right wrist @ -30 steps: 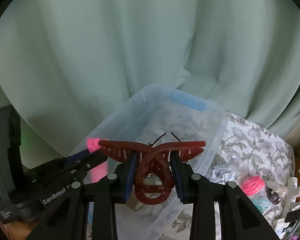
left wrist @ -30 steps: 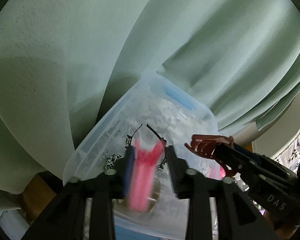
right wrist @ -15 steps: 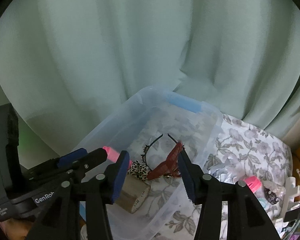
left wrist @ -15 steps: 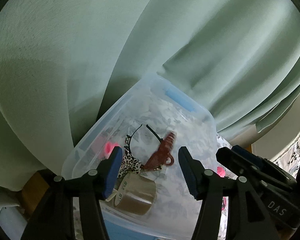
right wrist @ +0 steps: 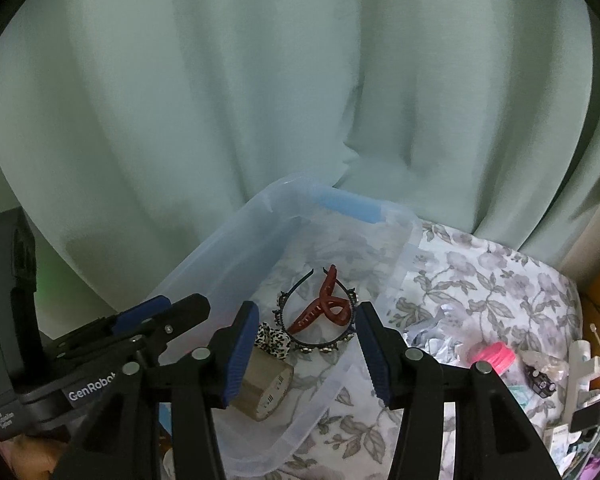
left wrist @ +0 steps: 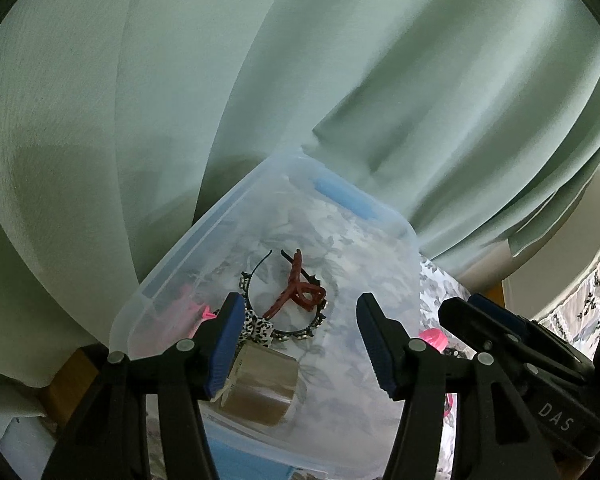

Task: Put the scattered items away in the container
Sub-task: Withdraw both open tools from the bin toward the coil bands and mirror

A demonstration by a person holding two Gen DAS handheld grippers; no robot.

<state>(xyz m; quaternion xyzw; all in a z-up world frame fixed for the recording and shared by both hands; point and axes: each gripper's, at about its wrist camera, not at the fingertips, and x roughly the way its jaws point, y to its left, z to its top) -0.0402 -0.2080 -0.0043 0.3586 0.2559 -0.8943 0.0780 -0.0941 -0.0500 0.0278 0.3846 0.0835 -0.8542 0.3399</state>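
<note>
Dropped claw clip (right wrist: 325, 307) inside bin (right wrist: 220, 248)

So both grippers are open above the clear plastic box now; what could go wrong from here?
1. The left gripper and right gripper hang close together over the clear plastic box; they may knock each other when pulling away.
2. The dark red claw hair clip lies on the thin black headband; later drops could tangle them.
3. The pink-lidded jar sits among crumpled paper outside, an awkward grasp.

Both wrist cams above bin (left wrist: 268, 216)
</note>
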